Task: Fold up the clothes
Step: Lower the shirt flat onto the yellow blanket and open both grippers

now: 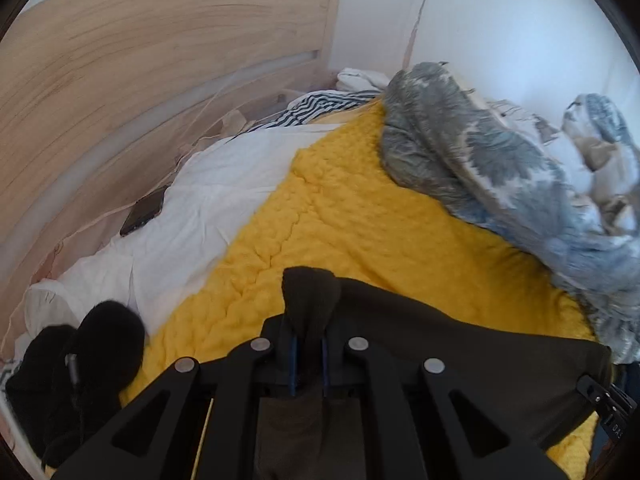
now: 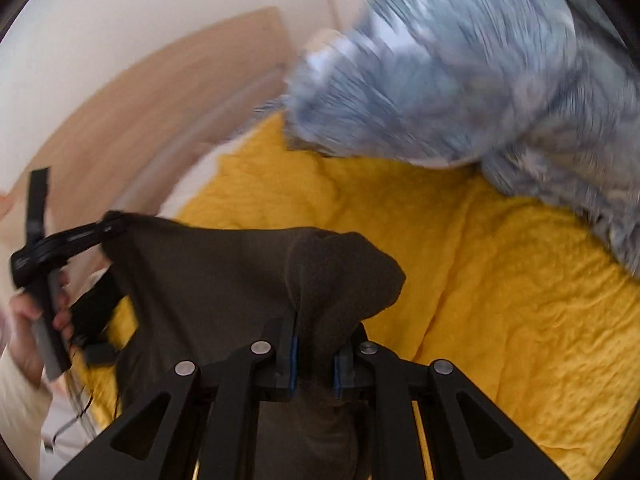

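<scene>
The left tool [image 1: 308,364] is clamped almost fully closed on a bunched corner of a dark brown garment [image 1: 460,356]; a tuft of the cloth sticks up past its blue-edged pads, and the fabric runs back between the jaws toward the camera. The right tool [image 2: 316,364] is closed in the same way on another bunched corner of the same garment, with a rounded fold of fabric bulging above its pads.

Between the two grips the dark brown garment hangs as a sheet just above a yellow textured blanket [image 1: 360,220] spread on the bed. In the right wrist view, the cloth stretches left from the right tool to the left tool, which shows at the left edge of that picture with a hand [image 2: 32,312] wrapped round its handle and a pale sleeve [image 2: 16,400] below. That view is blurred with motion.

A rumpled blue-grey and white patterned duvet [image 1: 500,160] is heaped on the far right side of the yellow blanket. To the left of the blanket lies a white sheet [image 1: 208,200], with a dark phone [image 1: 144,212] resting on it near the wooden headboard [image 1: 140,60]. A black-and-white striped fabric [image 1: 320,108] sits at the head of the bed, and a black fuzzy item [image 1: 100,344] lies at the lower left, beside the blanket's edge.
</scene>
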The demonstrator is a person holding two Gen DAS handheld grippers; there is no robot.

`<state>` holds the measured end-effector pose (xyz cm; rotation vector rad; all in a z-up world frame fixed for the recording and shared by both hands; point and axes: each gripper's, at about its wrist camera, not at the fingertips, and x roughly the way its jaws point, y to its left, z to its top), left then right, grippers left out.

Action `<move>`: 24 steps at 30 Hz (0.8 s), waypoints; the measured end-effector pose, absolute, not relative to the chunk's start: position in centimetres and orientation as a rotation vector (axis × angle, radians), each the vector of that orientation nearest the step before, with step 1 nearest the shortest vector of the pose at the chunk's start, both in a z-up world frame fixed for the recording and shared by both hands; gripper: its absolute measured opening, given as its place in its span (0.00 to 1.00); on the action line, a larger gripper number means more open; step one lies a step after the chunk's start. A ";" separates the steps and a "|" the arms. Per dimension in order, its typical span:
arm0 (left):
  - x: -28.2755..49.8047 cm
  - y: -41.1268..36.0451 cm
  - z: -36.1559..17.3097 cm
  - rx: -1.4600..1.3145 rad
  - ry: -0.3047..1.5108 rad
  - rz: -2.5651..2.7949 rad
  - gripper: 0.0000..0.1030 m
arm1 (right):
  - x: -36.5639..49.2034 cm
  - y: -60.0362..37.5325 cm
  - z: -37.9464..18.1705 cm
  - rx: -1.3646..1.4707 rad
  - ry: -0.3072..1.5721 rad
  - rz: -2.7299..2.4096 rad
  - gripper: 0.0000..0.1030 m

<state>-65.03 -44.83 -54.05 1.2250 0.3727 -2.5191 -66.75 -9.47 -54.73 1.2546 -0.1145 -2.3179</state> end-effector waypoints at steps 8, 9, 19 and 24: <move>-68.5 -44.4 -58.7 1.437 0.258 -2.356 0.20 | -70.1 -9.4 -58.1 1.378 -0.051 -2.403 0.29; -68.4 -44.5 -59.0 1.440 0.245 -2.348 0.21 | -70.3 -9.5 -58.6 1.403 -0.017 -2.426 0.40; -66.4 -47.2 -57.7 1.488 0.094 -2.312 0.30 | -69.8 -7.1 -58.3 1.349 0.045 -2.496 0.41; -64.9 -48.6 -52.9 1.260 0.034 -2.279 0.31 | -68.9 -6.4 -56.2 1.286 0.047 -2.519 0.41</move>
